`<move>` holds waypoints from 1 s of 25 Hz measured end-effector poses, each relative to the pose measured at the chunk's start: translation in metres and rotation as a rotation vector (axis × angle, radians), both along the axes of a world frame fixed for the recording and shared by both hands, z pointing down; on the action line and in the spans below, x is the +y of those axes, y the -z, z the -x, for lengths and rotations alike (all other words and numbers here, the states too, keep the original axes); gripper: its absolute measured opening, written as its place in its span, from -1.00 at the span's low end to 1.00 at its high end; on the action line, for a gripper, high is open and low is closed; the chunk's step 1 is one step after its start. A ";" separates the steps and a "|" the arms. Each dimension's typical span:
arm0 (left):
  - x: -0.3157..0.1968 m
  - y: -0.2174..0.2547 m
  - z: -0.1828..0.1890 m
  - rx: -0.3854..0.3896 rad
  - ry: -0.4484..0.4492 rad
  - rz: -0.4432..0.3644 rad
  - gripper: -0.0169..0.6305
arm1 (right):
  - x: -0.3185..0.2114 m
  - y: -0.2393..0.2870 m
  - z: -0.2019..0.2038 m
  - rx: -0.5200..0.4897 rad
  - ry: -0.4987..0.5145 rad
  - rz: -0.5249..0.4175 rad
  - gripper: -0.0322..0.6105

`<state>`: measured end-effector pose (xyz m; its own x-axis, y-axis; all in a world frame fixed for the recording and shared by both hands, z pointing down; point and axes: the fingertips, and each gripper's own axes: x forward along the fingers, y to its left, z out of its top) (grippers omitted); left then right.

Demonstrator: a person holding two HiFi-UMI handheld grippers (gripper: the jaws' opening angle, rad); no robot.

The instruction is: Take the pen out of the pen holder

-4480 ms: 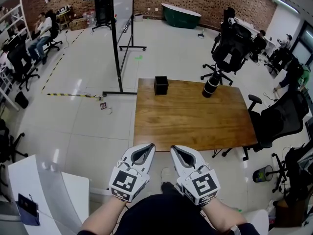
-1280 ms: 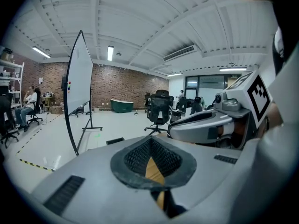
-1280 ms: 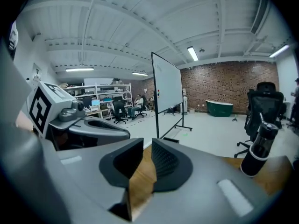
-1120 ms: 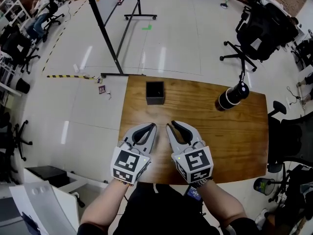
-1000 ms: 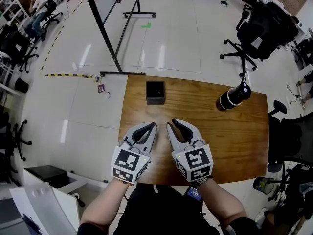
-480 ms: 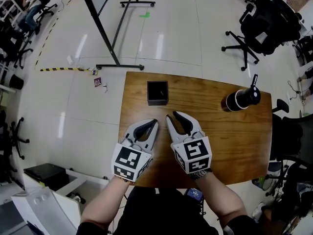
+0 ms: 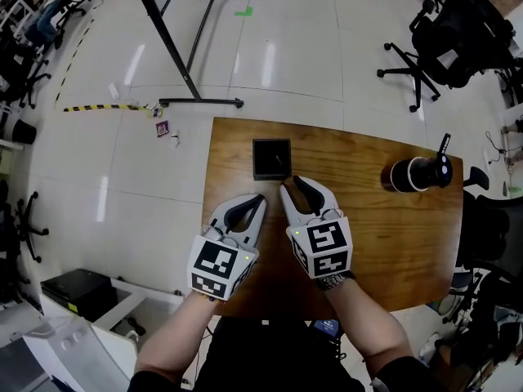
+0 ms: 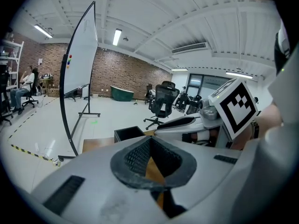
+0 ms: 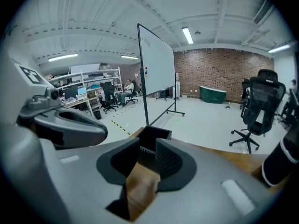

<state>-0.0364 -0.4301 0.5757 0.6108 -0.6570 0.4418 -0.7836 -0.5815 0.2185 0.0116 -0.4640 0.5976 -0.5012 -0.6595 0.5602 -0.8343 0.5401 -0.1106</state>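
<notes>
Both hands have neared the black square pen holder [image 7: 271, 159]. The right tongs [image 7: 291, 184] are opening, empty; the left tongs [image 7: 258, 200] are pressed together. The pen is likely light and slippery: pinch its top.

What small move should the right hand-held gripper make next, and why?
Probably ease the right hand-held gripper forward and down over the black square pen holder. Its jaws are opening with nothing between them, and the holder stands just ahead, apart from them, with its open top facing up.

Head camera looks steeply down at the bench [image 7: 376, 235]; cameras riding the left gripper [image 7: 260, 199] and right gripper [image 7: 291, 184] face low along it, sharing the black box [image 7: 271, 159].
</notes>
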 end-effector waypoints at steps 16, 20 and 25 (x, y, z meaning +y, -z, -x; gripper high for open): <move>-0.028 -0.026 0.005 0.005 -0.020 0.037 -0.93 | -0.028 -0.045 0.002 0.081 -0.027 0.049 -0.58; -0.027 -0.028 0.003 0.003 -0.032 0.038 -0.93 | -0.028 -0.045 0.002 0.100 -0.026 0.040 -0.64; -0.024 -0.027 0.003 -0.002 -0.035 0.035 -0.93 | -0.027 -0.045 0.002 0.130 -0.018 0.033 -0.73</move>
<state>-0.0394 -0.4546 0.6023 0.6322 -0.6198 0.4649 -0.7635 -0.6004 0.2379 0.0092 -0.4911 0.6430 -0.4110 -0.6477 0.6415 -0.8524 0.5226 -0.0184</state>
